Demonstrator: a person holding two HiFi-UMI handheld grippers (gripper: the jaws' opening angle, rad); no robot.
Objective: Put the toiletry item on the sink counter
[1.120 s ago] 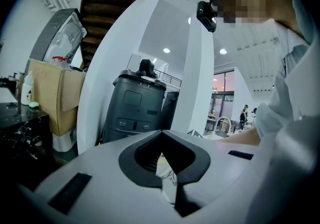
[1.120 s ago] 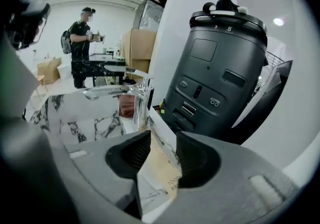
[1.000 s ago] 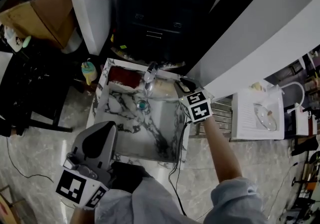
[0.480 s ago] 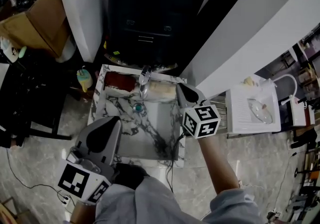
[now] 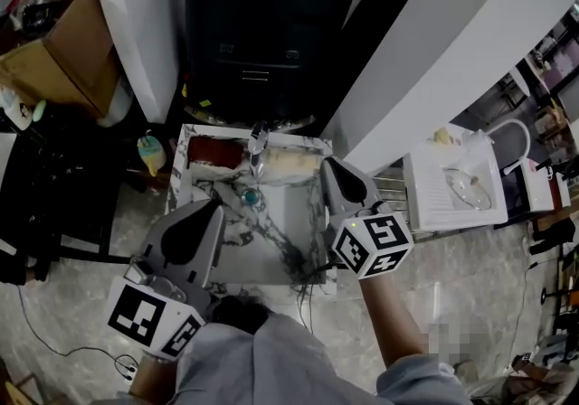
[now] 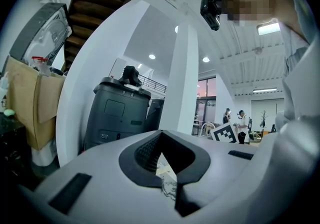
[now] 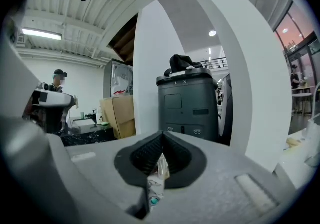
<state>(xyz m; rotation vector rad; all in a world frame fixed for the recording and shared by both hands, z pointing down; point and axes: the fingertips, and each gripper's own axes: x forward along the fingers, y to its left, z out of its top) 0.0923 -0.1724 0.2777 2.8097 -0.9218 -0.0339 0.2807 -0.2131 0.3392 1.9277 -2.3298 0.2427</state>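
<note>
**Q:** Where is the toiletry item (image 5: 291, 162)?

**A:** It lies flat on the marble counter (image 5: 184, 179), on the back ledge just right of the tap (image 5: 258, 143). It is pale and longish, and I cannot read what it is. A red pack (image 5: 215, 152) lies on the same ledge, left of the tap.

**Q:** Is your right gripper (image 5: 329, 166) holding it?

**A:** No. Its jaws are pressed together with nothing between them. Through the slit under the pads I see only the tap and the teal drain (image 5: 251, 198) below. I hold it above the counter's right side. In the head view its tips show close to the item's right end. It points almost level at the dark bin (image 5: 258, 32) behind the sink.

**Q:** And the left gripper (image 5: 213, 211)?

**A:** It hangs over the front left corner of the basin (image 5: 271, 240), well apart from the item. Its tips meet and it carries nothing. Only a bit of marble shows through the gap behind the pads. It also faces the bin, with a cardboard box (image 5: 63, 42) off to its left.
</note>
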